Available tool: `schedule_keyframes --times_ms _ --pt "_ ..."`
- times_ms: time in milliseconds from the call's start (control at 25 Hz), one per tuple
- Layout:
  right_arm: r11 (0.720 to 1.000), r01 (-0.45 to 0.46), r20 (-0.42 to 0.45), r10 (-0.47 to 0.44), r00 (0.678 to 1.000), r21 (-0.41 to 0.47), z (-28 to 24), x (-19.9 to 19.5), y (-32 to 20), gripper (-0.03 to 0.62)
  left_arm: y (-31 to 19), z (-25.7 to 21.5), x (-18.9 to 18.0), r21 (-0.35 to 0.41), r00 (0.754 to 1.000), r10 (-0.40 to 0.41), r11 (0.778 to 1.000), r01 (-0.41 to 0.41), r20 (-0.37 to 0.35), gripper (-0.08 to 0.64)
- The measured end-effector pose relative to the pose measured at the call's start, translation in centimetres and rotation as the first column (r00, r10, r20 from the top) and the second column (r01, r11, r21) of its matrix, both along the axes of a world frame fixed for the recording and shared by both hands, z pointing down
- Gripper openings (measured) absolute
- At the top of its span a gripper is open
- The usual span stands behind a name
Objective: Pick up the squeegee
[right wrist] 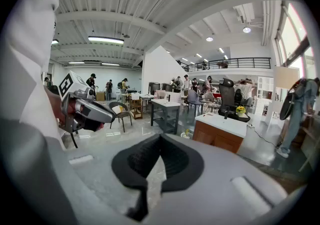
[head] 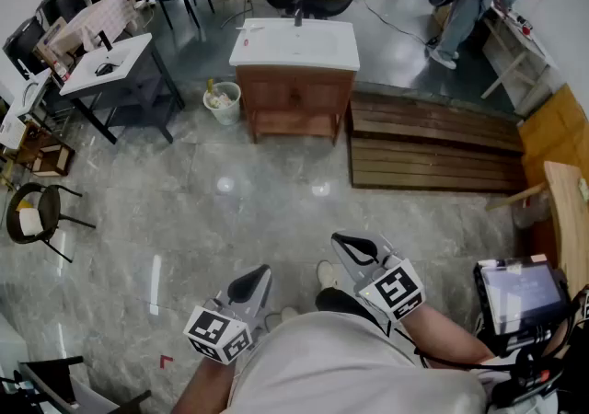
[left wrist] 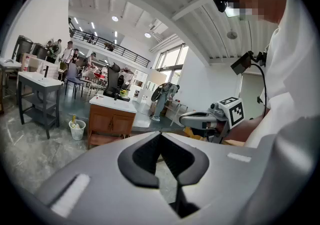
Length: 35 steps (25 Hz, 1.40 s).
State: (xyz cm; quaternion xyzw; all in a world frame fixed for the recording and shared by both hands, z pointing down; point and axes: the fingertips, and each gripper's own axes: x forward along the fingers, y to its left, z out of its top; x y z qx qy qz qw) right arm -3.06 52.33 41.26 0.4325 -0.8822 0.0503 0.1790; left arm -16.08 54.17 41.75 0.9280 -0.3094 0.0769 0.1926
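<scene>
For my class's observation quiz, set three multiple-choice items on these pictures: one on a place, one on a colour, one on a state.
1. In the head view, where does the white bin stand relative to the wooden cabinet?
A. at its left side
B. on top of it
C. at its right side

2. What colour is the cabinet's top?
A. black
B. white
C. red

3. How do the fingers of the left gripper stand?
A. wide apart
B. gripping something
C. together, nothing between them

Key:
1 A, the bin stands by the cabinet's left side.
2 B, the top is plain white.
3 C, the left gripper view shows the fingers meeting, empty.
</scene>
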Motion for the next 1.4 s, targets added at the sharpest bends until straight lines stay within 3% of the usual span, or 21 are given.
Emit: schedule_keyframes --times_ms 240,760,960,1160,1400 --pt "1.000 0.010 0.019 -0.010 1.000 -0.001 0.7 3.0 -4.3 0.002 -4.4 0.9 3.1 -0.002 0.999 0.009 1.000 -0.009 0.044 0.007" --pt "0.999 0.042 0.015 -0.041 0.999 -0.010 1.7 12.1 -15.0 0.022 -16.4 0.1 11.1 0.018 0.993 -0.084 0.996 0.082 0.078 0.008" --pt "1.000 -0.003 0.010 0.004 1.000 -0.027 3.5 15.9 -18.9 0.052 -20.3 1.0 13.9 0.013 0.990 -0.111 0.994 0.110 0.085 0.055" --pt "0.999 -0.039 0.029 0.040 0.999 -0.025 4.4 17.2 -24.1 0.066 -25.6 2.7 14.9 -0.009 0.990 -0.103 0.994 0.105 0.093 0.081" --pt "0.995 -0.072 -0.005 0.072 0.997 -0.065 5.8 16.2 -32.8 0.066 -36.4 3.8 14.1 0.001 0.995 -0.066 0.998 0.066 0.072 0.089"
